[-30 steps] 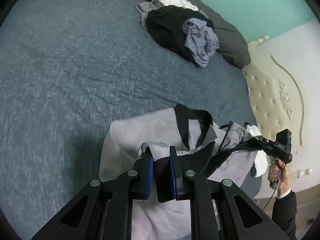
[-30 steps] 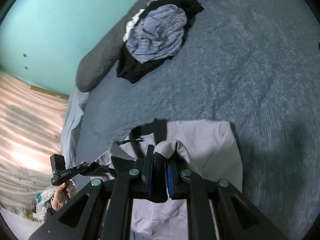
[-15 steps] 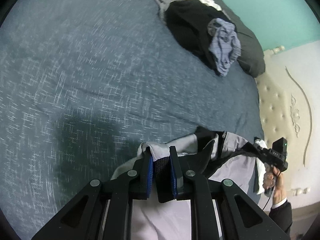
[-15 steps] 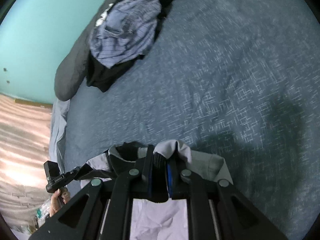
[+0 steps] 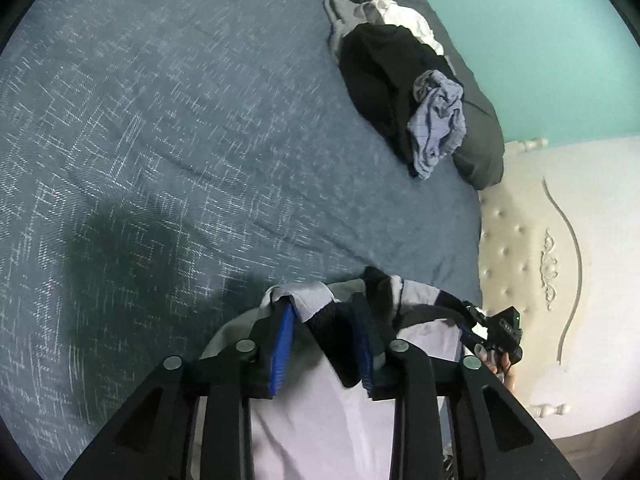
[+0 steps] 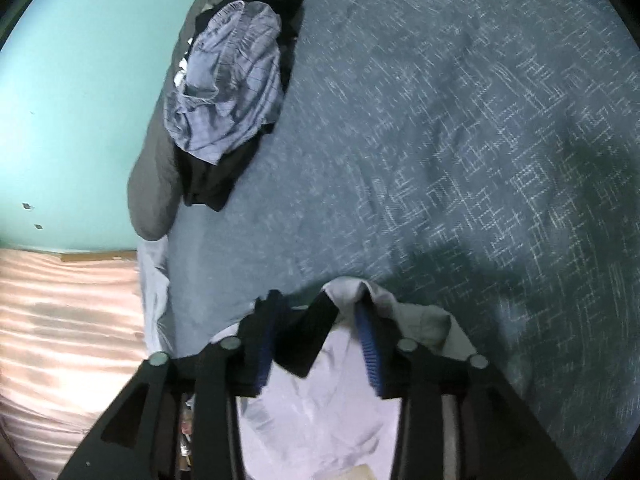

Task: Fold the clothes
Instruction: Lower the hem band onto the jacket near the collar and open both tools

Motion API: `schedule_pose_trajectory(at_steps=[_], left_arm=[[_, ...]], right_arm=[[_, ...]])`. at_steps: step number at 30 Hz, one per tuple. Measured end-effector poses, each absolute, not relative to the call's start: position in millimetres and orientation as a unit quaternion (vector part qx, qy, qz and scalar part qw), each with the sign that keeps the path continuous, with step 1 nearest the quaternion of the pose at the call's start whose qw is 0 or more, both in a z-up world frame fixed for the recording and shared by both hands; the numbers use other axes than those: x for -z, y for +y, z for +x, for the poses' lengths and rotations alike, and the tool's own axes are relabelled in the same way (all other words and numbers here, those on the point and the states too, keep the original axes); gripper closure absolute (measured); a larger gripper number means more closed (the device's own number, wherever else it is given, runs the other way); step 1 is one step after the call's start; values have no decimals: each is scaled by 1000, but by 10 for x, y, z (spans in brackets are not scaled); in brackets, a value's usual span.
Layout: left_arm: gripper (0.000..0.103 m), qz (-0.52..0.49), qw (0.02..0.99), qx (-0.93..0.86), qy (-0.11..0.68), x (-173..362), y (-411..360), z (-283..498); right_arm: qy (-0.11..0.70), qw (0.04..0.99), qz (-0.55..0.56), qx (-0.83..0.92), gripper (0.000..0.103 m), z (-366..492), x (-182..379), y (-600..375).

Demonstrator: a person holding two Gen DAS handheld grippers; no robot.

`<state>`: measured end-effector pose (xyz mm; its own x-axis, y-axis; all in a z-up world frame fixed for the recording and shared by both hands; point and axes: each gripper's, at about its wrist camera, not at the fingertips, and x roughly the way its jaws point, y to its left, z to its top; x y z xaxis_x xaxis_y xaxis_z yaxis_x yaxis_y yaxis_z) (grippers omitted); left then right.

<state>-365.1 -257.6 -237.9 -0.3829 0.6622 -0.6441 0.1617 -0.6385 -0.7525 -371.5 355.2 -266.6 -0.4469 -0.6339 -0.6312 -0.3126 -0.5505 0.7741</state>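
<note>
A light grey garment (image 5: 320,420) with black trim lies at the near edge of the blue bed cover (image 5: 180,140). My left gripper (image 5: 322,312) is open, its blue pads wide apart. A fold of the garment drapes over the left fingertip and black trim lies between the fingers. In the right wrist view the same garment (image 6: 320,400) lies under my right gripper (image 6: 316,308), which is also open. Grey cloth hangs over its right fingertip. A hand (image 5: 500,364) holds the right gripper's handle at the garment's far side.
A pile of clothes sits on a dark pillow (image 5: 480,148) at the bed's far end: a black garment (image 5: 380,80), a blue striped one (image 6: 228,100) and a white one (image 5: 400,16). A cream tufted headboard (image 5: 520,240) borders the bed. Peach fabric (image 6: 60,320) lies beside it.
Both grippers were shut on the garment's edge and now stand open. The garment has sunk lower in both views and more of the bed cover shows ahead.
</note>
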Motion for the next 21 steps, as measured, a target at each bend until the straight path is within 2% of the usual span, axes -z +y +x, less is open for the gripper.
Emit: schedule_pose_trajectory(at_steps=[2, 4, 9, 12, 14, 17, 21], left_arm=[[69, -526, 171, -735, -391, 2323, -2599, -3621], [62, -521, 174, -735, -399, 2275, -2617, -3601], [58, -516, 170, -734, -407, 2208, -2628, -3555], [50, -507, 169, -728, -429, 2203, -2654, -3549], [50, -505, 161, -729, -434, 2199, -2660, -3558], [50, -496, 151, -748, -415, 2108, -2641, -3584], [50, -509, 131, -784, -331, 2008, -2537, -3637]], right_arm=[[-453, 117, 512, 720, 63, -3700, 2580, 3535], [-451, 119, 506, 726, 62, -3667, 2508, 3544], [-460, 115, 489, 732, 62, -3590, 2414, 3615], [-448, 111, 489, 741, 62, -3563, 2378, 3608], [-444, 113, 490, 742, 62, -3565, 2387, 3584], [-433, 114, 493, 746, 62, -3573, 2405, 3538], [-414, 115, 500, 752, 62, -3591, 2433, 3470]])
